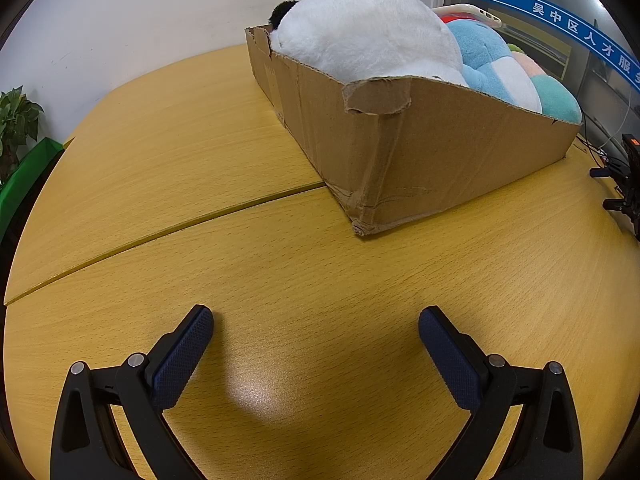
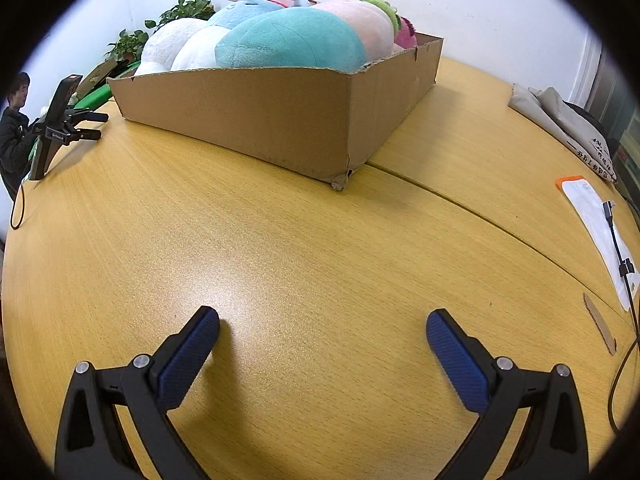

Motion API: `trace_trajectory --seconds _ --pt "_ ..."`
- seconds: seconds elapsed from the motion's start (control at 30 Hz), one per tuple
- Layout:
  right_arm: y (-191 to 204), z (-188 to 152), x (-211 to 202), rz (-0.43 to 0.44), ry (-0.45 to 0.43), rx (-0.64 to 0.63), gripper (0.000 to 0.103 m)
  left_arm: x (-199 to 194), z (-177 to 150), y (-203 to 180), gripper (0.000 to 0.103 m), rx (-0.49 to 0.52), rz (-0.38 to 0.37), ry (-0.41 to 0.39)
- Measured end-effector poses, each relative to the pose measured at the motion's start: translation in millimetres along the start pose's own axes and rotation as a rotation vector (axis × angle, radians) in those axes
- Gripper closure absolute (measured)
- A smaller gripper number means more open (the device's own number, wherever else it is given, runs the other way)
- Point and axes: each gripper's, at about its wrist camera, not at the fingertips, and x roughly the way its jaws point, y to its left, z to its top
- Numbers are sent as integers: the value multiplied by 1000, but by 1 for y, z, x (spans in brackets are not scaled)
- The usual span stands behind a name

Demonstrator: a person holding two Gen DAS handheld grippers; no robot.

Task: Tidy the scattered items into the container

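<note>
A cardboard box stands on the wooden table, filled with plush toys: a large white one, a blue one and a teal one. In the right wrist view the same box holds the teal plush, a pink one and the white one. My left gripper is open and empty over bare table in front of the box's corner. My right gripper is open and empty, also in front of the box.
A black phone stand stands at the table's left, and shows at the right edge in the left wrist view. A white packet with a cable and a folded grey bag lie at right. Potted plants stand beyond the table.
</note>
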Motion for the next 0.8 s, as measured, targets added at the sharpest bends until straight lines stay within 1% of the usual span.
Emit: trace_trajectory --seconds 0.8 --pt "-2 1 1 -1 -1 -1 0 1 -3 -3 0 -1 0 0"
